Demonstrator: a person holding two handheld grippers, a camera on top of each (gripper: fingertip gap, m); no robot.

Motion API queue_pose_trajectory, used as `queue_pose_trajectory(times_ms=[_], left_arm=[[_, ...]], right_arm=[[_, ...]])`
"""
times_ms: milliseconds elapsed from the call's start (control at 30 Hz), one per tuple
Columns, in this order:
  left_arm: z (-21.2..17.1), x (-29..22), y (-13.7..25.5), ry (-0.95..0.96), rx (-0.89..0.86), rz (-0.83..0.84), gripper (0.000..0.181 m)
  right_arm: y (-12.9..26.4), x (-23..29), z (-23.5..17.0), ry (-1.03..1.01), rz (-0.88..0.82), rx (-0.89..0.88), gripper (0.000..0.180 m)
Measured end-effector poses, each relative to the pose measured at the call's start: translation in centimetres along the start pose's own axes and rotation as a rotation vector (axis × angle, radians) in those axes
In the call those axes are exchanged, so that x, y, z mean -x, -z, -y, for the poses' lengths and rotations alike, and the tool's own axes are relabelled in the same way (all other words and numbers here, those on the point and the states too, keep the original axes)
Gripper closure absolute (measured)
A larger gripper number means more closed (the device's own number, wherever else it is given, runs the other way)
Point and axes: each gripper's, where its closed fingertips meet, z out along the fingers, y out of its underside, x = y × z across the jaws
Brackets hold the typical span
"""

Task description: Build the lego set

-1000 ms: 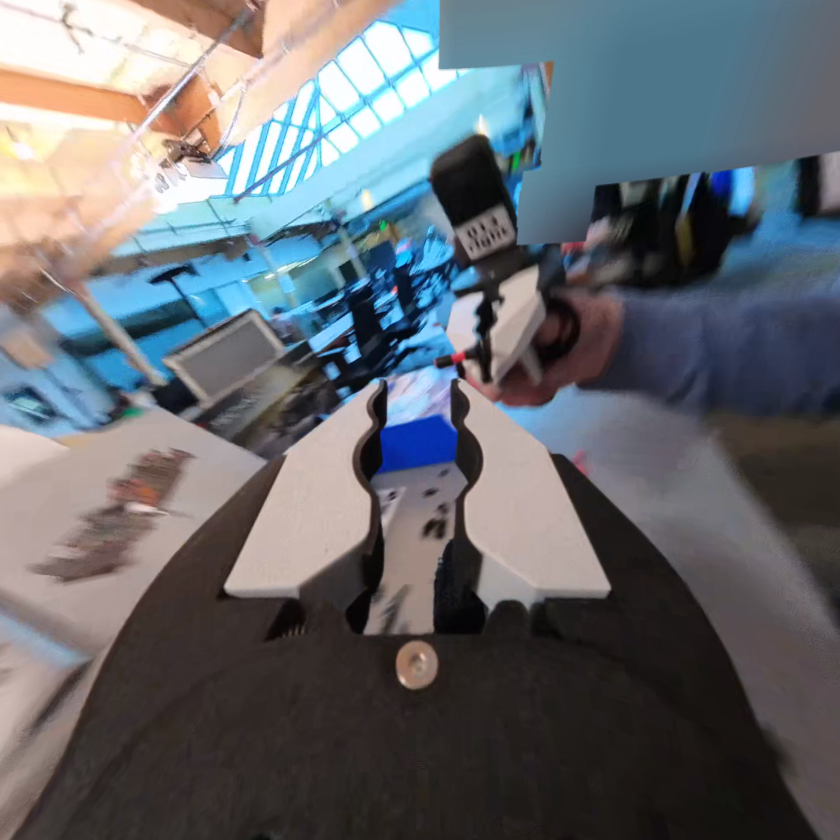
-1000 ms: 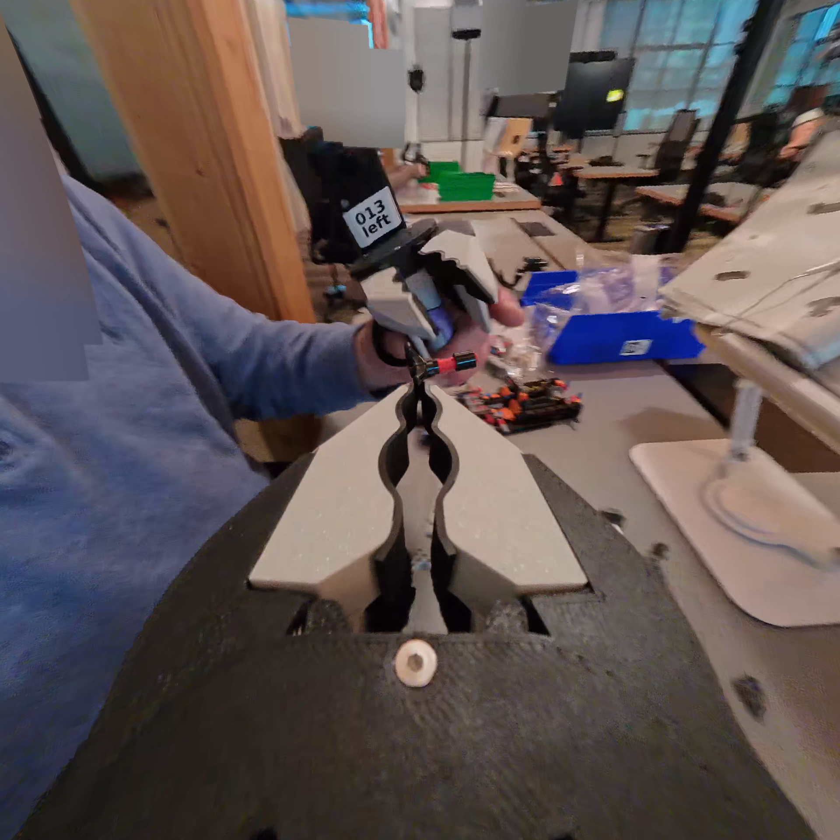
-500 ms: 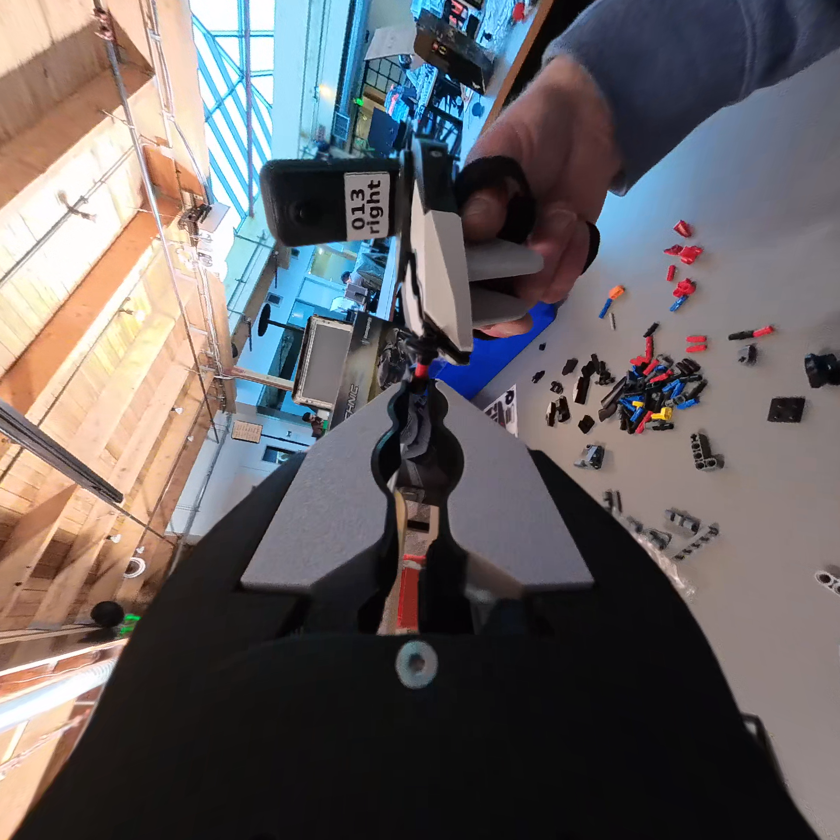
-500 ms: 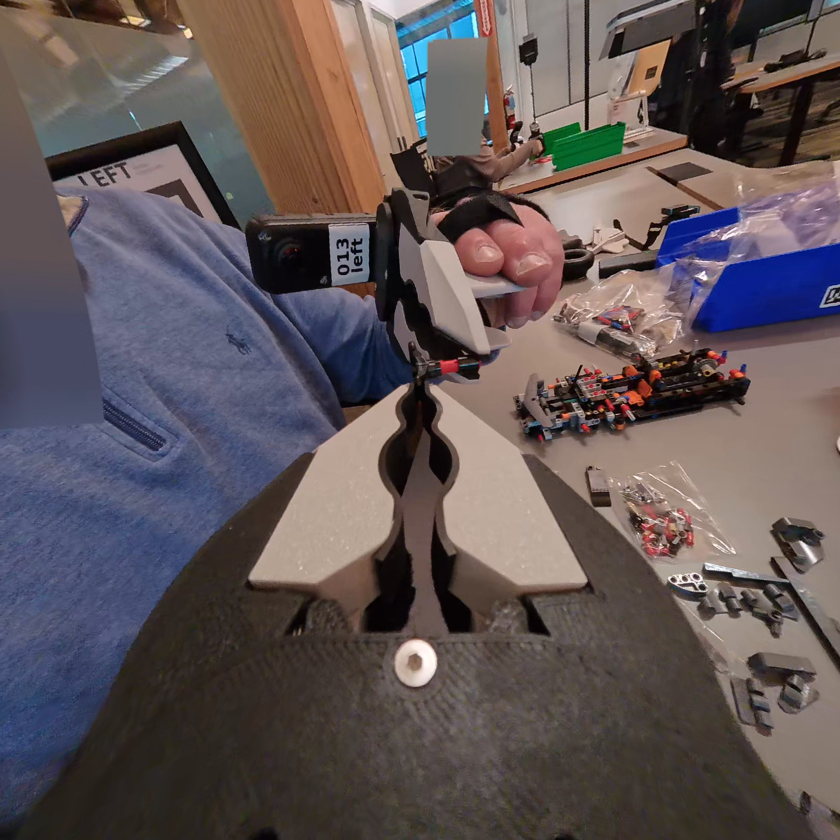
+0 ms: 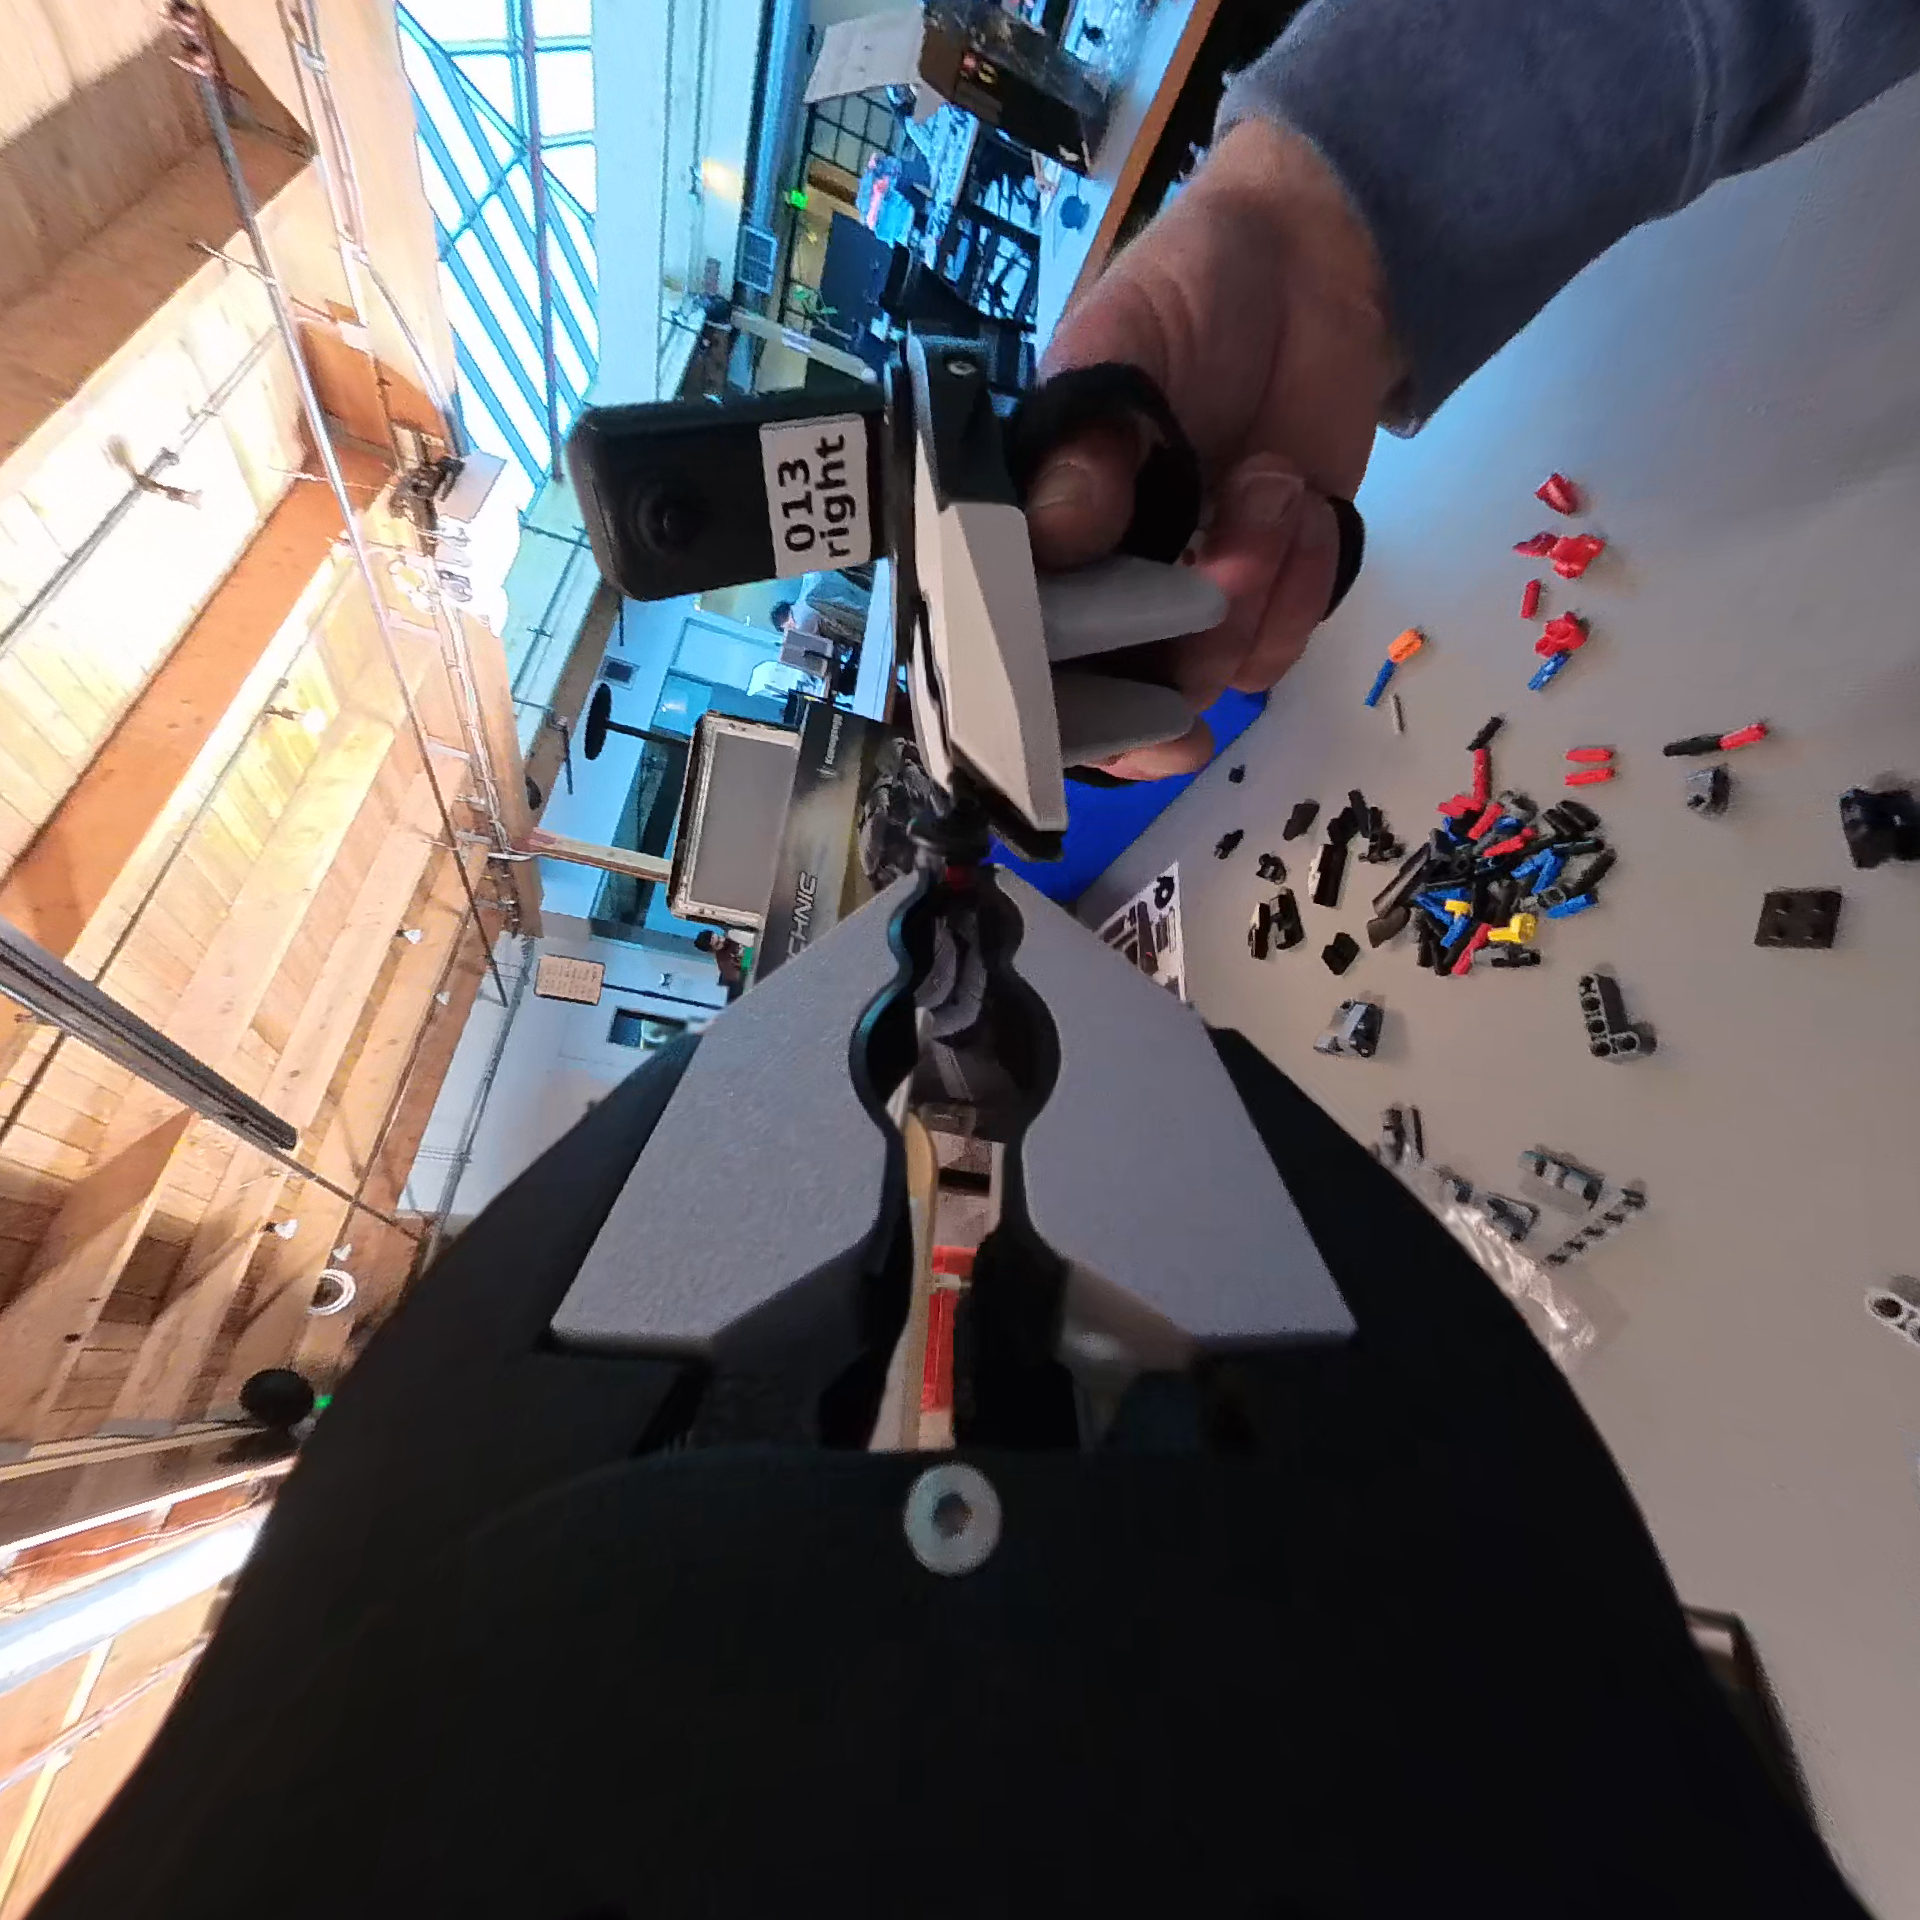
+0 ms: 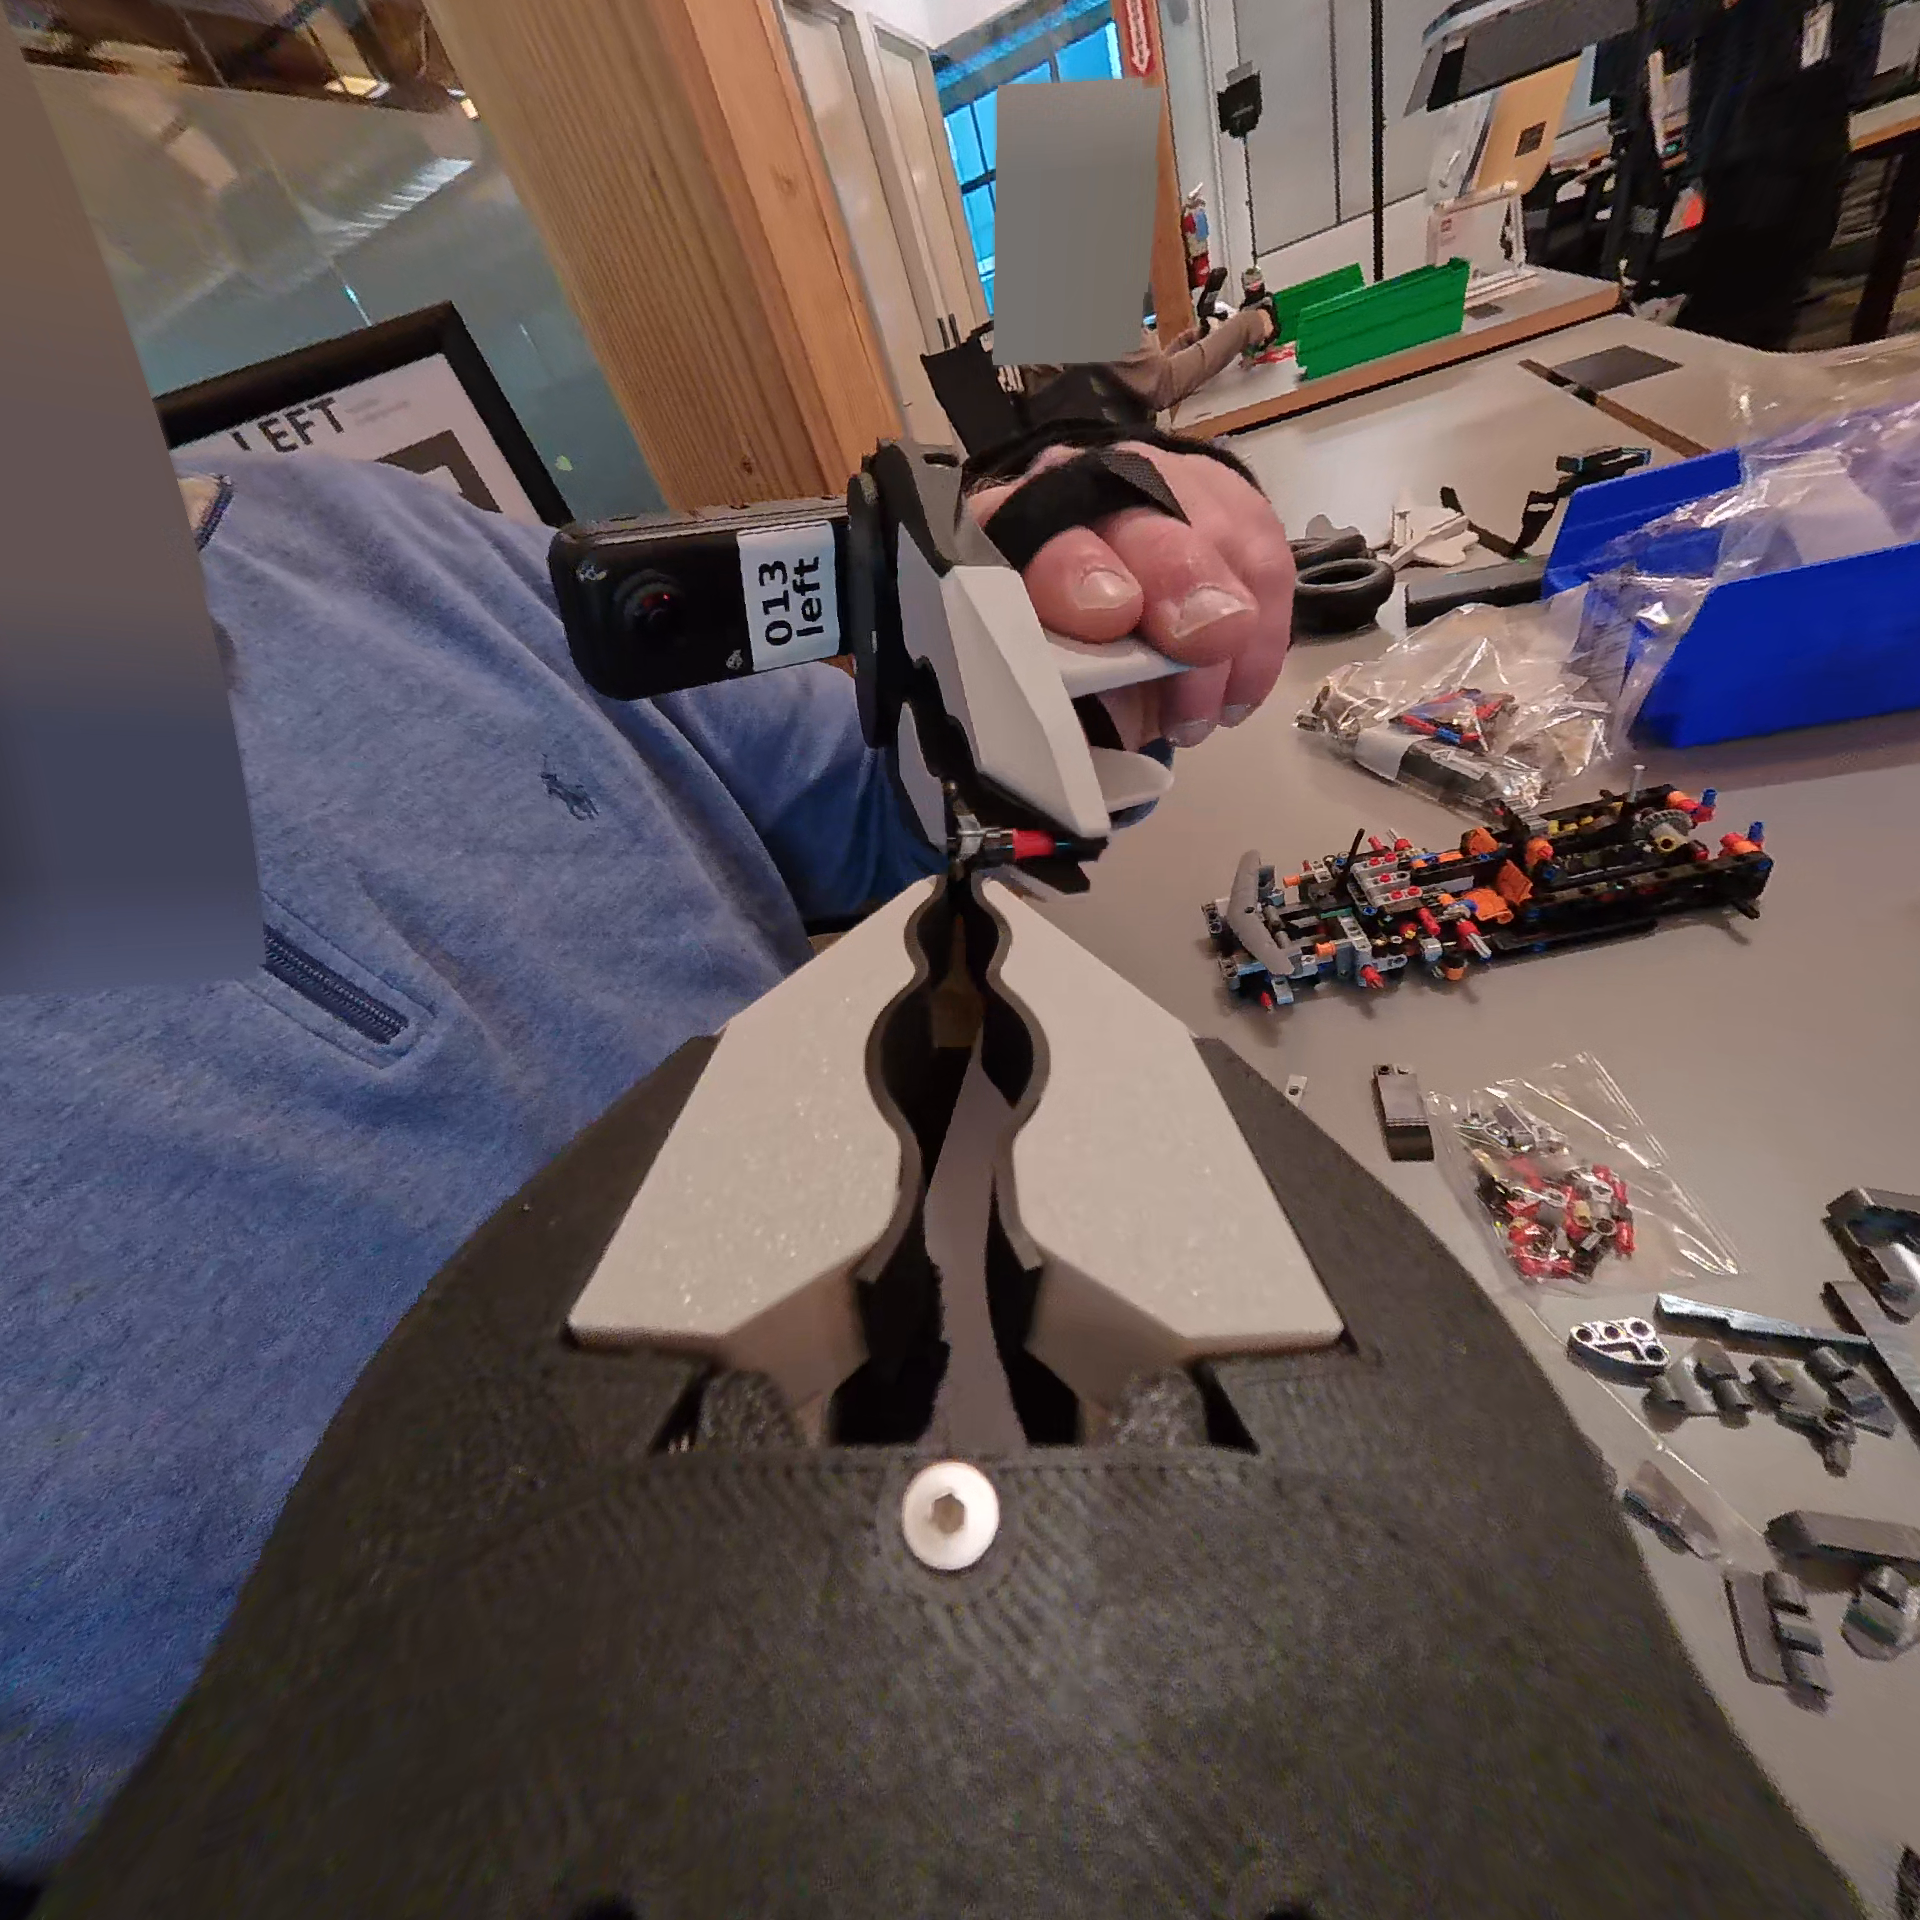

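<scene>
Loose lego pieces (image 6: 1766,1392) cut off at right edge; bagged parts (image 6: 1558,1210) too small to identify.

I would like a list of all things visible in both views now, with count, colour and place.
chassis: one, black with orange and red, on table, right view
loose parts: many, black, red, blue, on table, left view
grey parts: several, table edge, right view
parts bags: two, clear, near chassis
bin: one, blue, behind bags
pin: one, red and black, between both grippers' tips
left gripper: grey, shut
right gripper: grey, shut
</scene>
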Motion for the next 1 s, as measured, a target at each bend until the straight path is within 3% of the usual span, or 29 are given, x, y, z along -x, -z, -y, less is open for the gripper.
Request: queue_pose_trajectory(times_ms=[33, 167, 233, 267, 400, 500, 667, 1000], left_arm=[[-0.2, -0.1, -0.1, -0.005, 0.012, -0.003, 0.176], [-1.3, 0.2, -0.4, -0.006, 0.085, 0.004, 0.176], [-2.2, 0.6, -0.5, 0.003, 0.141, 0.014, 0.176], [-2.6, 0.7, -0.6, 0.023, 0.171, 0.007, 0.176], [-3.6, 0.7, -1.2, 0.028, 0.261, -0.024, 0.176], [-3.6, 0.2, -1.7, 0.006, 0.289, -0.070, 0.175], [-3.4, 0.0, -2.1, -0.011, 0.307, -0.097, 0.176], [-3.6, -0.7, -2.4, -0.026, 0.335, -0.152, 0.176]], right_arm=[[0.0, -0.1, 0.0, -0.003, -0.006, -0.001, 0.180], [0.6, -1.8, 0.2, 0.019, -0.121, -0.027, 0.177], [1.5, -3.6, 0.2, 0.098, -0.309, -0.003, 0.151], [1.9, -4.1, 0.3, 0.163, -0.399, 0.011, 0.147], [2.8, -4.0, 1.7, 0.527, -0.713, 0.089, 0.152], [3.4, -4.8, 1.2, 0.745, -0.911, 0.294, 0.156], [3.0, -4.9, 0.5, 0.799, -0.923, 0.375, 0.168], [2.7, -4.8, 0.2, 0.903, -0.973, 0.455, 0.171]])
